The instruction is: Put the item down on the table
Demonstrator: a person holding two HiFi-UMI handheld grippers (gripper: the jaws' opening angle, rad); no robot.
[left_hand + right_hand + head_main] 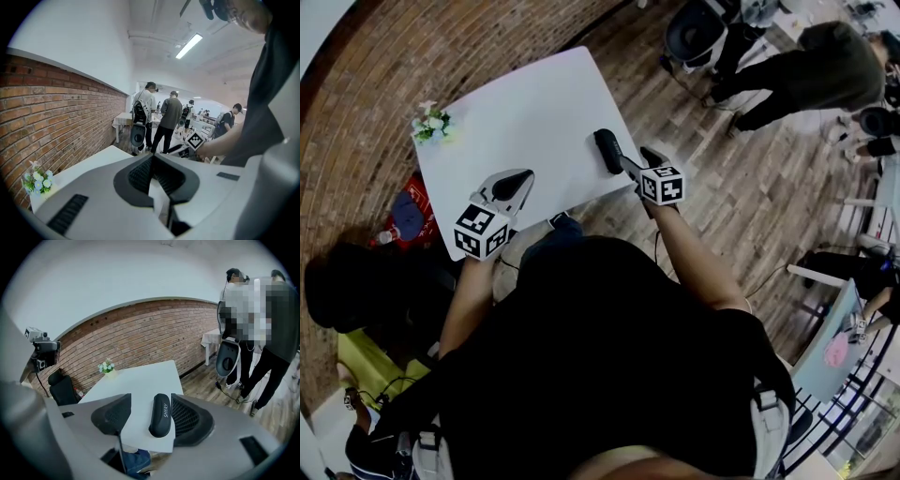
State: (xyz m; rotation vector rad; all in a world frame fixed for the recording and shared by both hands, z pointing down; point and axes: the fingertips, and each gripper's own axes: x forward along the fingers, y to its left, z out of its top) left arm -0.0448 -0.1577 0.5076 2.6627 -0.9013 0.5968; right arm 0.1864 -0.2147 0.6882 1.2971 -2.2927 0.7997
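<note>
Right gripper (151, 401) stands wide open around the black case (160, 416); the case lies flat on the white table (136, 380), just beside the right pad and apart from the left one, close to the table's near edge at 6 o'clock. Bare tabletop opens toward 12 o'clock; only a small bunch of flowers (107, 366) stands at the far edge, near 11 o'clock. Left gripper (151, 159) has its jaws together and holds nothing; in the head view it is at 8 o'clock from the case. People (269, 333) stand on the wooden floor (206, 380) at 2 o'clock, well apart.
</note>
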